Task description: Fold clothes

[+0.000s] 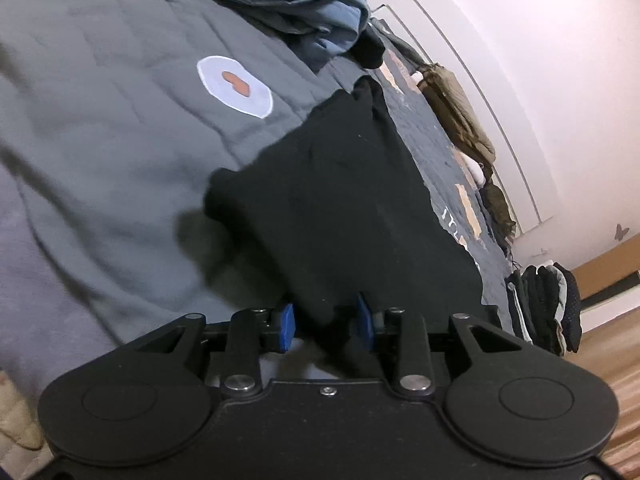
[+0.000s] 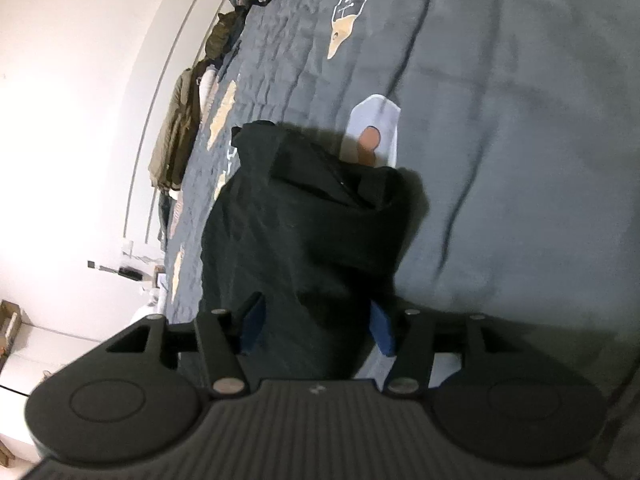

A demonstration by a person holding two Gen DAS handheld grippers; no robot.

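Jaws parted on both sides, blue pads standing off with dark fabric running between them, so neither looks clenched on anything. Left gripper point(image 1: 326, 326) sits low over the near end of the black, soft, partly folded garment point(image 1: 340, 200), cloth passing between the pads and spreading away across the grey quilted bedspread point(image 1: 100, 140). Right gripper point(image 2: 316, 330) straddles the same black garment point(image 2: 304, 220) at its own near end, pads well apart either side of the fabric. Probably a release after laying a fold, or a line-up for the next pinch; cannot tell which from these views. Garment lies flat along the bed, edge rolled at its far end, partly covering a pale oval patch with an orange mark point(image 1: 235, 86) on the bedspread. Lying square between both pairs of pads like that, handy for a two-corner lift. Crumpled blue cloth point(image 1: 320, 12) heaped farther up the bed, olive jacket point(image 1: 456, 116) by the white wall, stack of dark folded clothes point(image 1: 544, 304) at the bed's edge, likely the finished pile.
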